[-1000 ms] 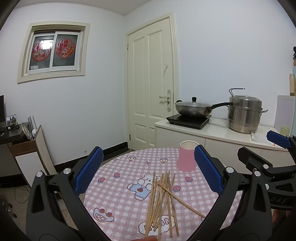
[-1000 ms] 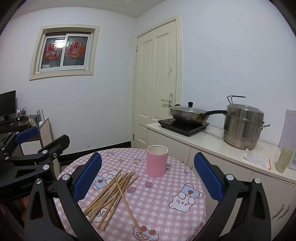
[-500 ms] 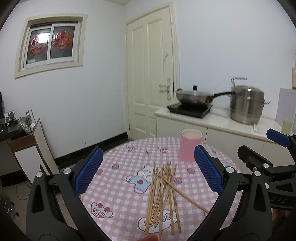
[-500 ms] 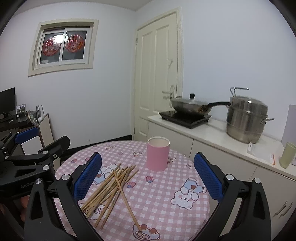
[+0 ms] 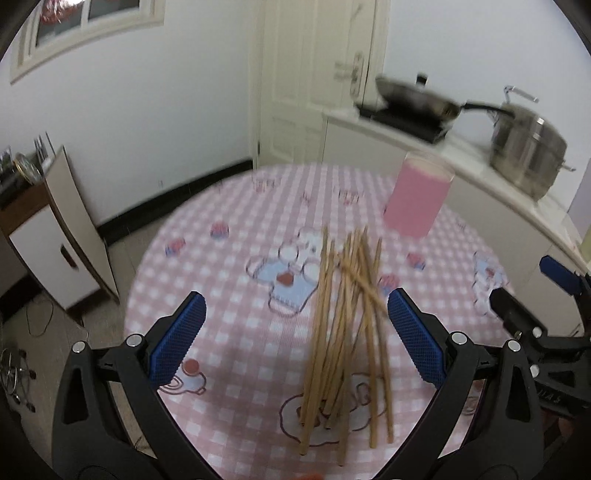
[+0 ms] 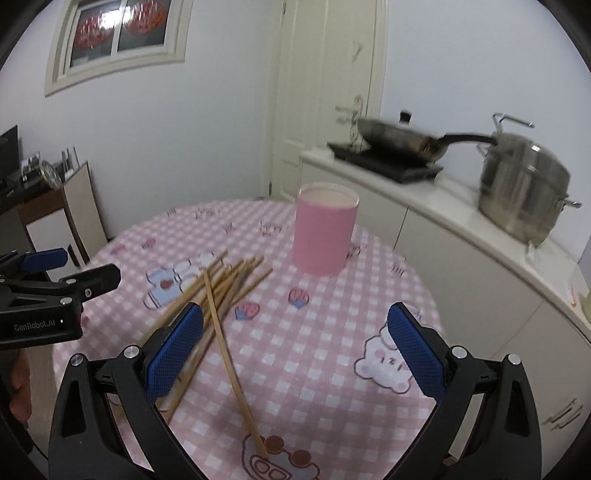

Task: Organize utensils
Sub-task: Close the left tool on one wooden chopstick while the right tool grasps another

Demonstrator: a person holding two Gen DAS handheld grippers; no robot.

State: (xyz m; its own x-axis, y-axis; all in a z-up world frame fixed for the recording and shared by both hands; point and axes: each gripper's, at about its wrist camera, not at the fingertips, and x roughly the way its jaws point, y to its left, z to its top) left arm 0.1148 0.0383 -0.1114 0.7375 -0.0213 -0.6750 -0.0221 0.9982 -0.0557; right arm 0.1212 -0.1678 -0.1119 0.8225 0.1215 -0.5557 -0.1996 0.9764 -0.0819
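White-walled kitchen corner, cream door (image 6: 325,92) at back, window (image 6: 118,29) upper left. Round desk (image 6: 332,332) with pink checked cloth, cartoon bear prints. Side counter (image 6: 461,229) on the right carries a black hob with a lidded wok (image 6: 399,138) and a steel stockpot (image 6: 524,184); both motion-blurred.

Chopsticks (image 5: 343,332): loose bundle of wooden sticks lying flat on the cloth, roughly parallel, a few crossing. One stick (image 6: 232,362) lies across the rest at an angle, its near end on a printed figure at the desk's front edge. Pink cup (image 6: 325,229) upright, mouth open, beyond the far ends of the sticks, apart from them; can't see inside it.

Left hand-held gripper (image 5: 291,339): jaws spread wide, nothing between the blue pads, above the near part of the bundle, not touching as far as visible. Right hand-held gripper (image 6: 295,350): also wide open and empty, over the cloth to the right of the bundle; its left pad overlaps the sticks in view, contact can't be told. Each gripper shows at the edge of the other's view. Bit of a person's hand (image 6: 18,384) at far left in the right wrist view.

Low cabinet (image 5: 55,236) on the floor left of the desk.
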